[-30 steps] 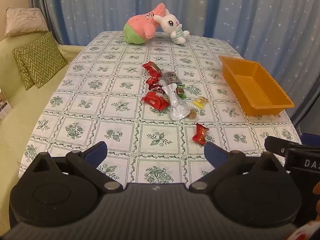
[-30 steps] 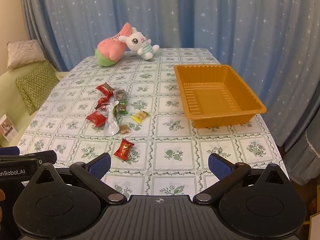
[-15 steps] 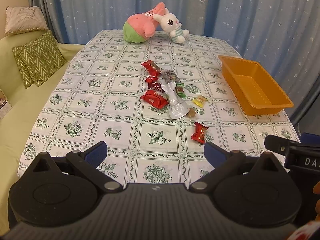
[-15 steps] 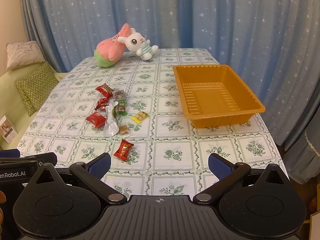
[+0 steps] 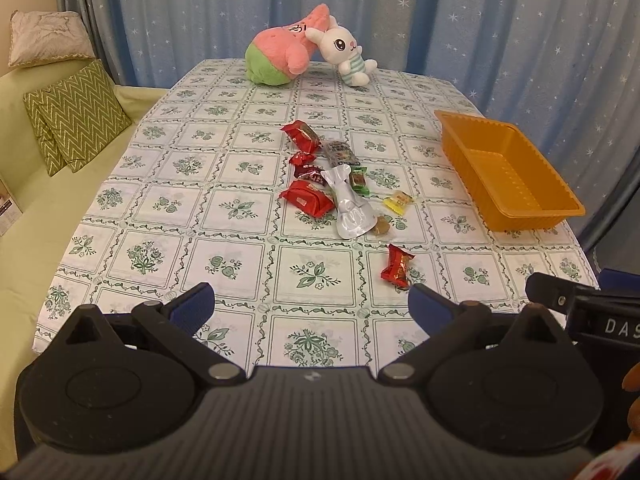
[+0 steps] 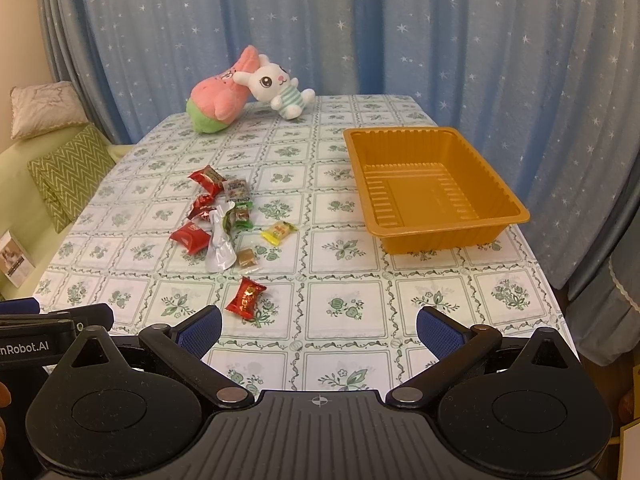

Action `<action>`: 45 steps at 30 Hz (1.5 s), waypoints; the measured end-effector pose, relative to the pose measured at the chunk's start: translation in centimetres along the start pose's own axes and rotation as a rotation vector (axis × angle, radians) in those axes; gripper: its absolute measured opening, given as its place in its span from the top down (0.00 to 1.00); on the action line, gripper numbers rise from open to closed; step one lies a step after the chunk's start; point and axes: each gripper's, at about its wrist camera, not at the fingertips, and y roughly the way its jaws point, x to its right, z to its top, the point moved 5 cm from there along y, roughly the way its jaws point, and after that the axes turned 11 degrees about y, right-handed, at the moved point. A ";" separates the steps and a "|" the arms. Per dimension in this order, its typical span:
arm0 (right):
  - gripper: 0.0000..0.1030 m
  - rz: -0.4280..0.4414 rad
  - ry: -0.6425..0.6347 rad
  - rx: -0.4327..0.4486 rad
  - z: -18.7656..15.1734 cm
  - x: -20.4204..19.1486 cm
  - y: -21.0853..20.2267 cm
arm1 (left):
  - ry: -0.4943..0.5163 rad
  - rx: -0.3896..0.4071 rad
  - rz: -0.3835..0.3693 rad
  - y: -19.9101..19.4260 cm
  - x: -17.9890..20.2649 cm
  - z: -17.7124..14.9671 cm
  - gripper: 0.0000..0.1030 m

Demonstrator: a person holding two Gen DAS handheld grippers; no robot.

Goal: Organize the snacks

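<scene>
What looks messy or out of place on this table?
The snacks lie scattered loose on the tablecloth while the orange tray beside them holds nothing. One red candy sits apart from the pile, nearest the camera. Two plush toys lean together at the far end, unrelated to snacks.
</scene>
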 end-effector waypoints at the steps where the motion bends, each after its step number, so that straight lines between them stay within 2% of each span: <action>1: 0.00 -0.001 0.000 0.001 0.0 0.0 0.0 | 0.000 -0.001 -0.001 0.0 0.0 0.0 0.01; 45: 0.00 -0.004 0.013 -0.012 -0.6 0.2 0.3 | -0.004 -0.001 -0.013 0.0 0.3 0.2 0.01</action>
